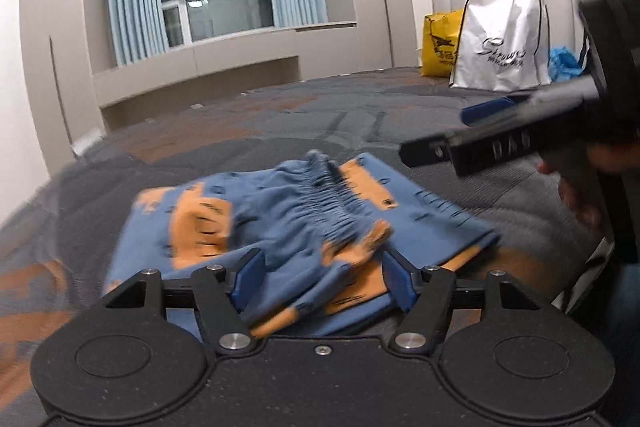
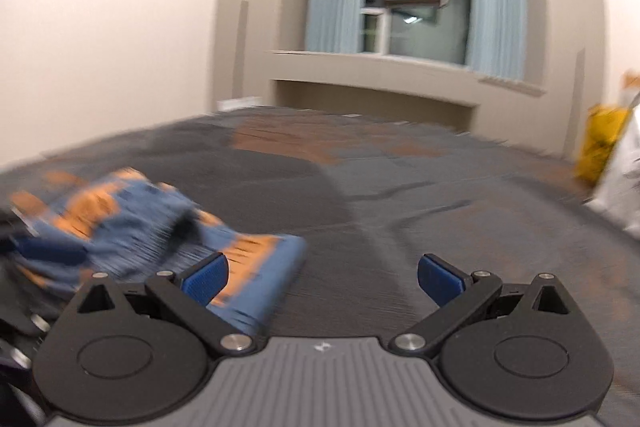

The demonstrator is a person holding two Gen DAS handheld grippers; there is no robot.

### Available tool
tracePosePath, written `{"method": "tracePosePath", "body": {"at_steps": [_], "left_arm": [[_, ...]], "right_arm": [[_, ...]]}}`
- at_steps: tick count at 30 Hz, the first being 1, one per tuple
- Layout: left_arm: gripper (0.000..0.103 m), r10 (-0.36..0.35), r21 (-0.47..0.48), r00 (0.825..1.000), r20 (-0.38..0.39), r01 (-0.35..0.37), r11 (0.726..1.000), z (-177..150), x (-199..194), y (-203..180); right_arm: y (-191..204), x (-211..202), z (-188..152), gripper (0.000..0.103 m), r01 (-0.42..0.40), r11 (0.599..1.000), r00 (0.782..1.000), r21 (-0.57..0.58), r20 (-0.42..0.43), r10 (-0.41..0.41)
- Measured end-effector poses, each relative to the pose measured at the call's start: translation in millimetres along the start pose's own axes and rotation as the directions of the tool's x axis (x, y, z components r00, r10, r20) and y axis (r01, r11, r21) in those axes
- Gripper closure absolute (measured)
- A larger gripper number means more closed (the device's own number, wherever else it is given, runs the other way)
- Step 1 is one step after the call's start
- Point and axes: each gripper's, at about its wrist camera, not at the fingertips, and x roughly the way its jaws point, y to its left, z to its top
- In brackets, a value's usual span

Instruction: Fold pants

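I have one pair of blue-orange pants (image 1: 288,227) folded into a stack on the bed (image 1: 280,115), waistband on top. My left gripper (image 1: 324,279) is spread around the near edge, probably released, blur hides contact. My right gripper (image 2: 322,277) is wide, empty, beside the stack. Two bags: white bag (image 1: 500,47), yellow bag (image 1: 440,45)

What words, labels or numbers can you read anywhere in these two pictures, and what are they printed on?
"DAS": raised letters on the side of the right claw's black body; any more is cut off.
White bag: dark script logo, too blurred to read.
Yellow bag: dark print, too small to read.
Pants: dark marks, blurred, not readable.
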Motion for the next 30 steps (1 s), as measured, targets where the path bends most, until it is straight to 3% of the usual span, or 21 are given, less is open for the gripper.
{"method": "tracePosePath", "body": {"at_steps": [3,8,12,14,15,18,21,27,30], "left_arm": [[0.038,0.037,0.051,0.999,0.006,-0.037,0.998,-2.2,-6.3,1.2],[0.059,0.038,0.093,0.999,-0.015,-0.036,0.995,-2.3,-8.8,0.7],[0.081,0.025,0.097,1.0,-0.014,-0.024,0.995,-1.1,-9.1,0.2],[0.091,0.02,0.087,1.0,-0.007,-0.019,0.996,-0.8,-10.2,1.9],[0.095,0.02,0.079,1.0,-0.002,-0.019,0.997,-0.4,-10.7,2.7],[0.098,0.006,0.051,1.0,0.017,-0.007,0.999,1.5,-14.5,5.9],[0.099,-0.011,0.036,0.999,0.042,0.01,0.999,7.2,-20.3,7.1],[0.099,-0.082,0.035,0.993,0.082,0.079,0.996,16.3,-26.5,-0.1],[0.099,-0.12,0.036,0.991,0.062,0.118,0.992,13.1,-19.1,-5.7]], "right_arm": [[2.9,11.5,10.9,0.0,-0.15,0.987,0.988,0.064,-0.022,0.151],[10.8,36.0,24.3,0.001,-0.333,0.933,0.94,0.139,-0.029,0.34],[11.4,51.5,25.8,0.027,-0.388,0.887,0.909,0.249,-0.055,0.413],[12.7,53.8,24.8,0.043,-0.388,0.88,0.906,0.275,-0.058,0.418],[11.8,54.9,24.2,0.059,-0.385,0.875,0.906,0.291,-0.062,0.419],[4.6,53.5,20.8,0.087,-0.37,0.867,0.91,0.334,-0.058,0.41],[-8.5,45.9,19.7,0.09,-0.387,0.843,0.905,0.373,-0.023,0.425],[-22.8,18.6,24.5,0.09,-0.365,0.848,0.923,0.384,0.034,0.382],[-28.6,8.3,22.1,0.09,-0.333,0.856,0.936,0.395,0.029,0.351]]}}
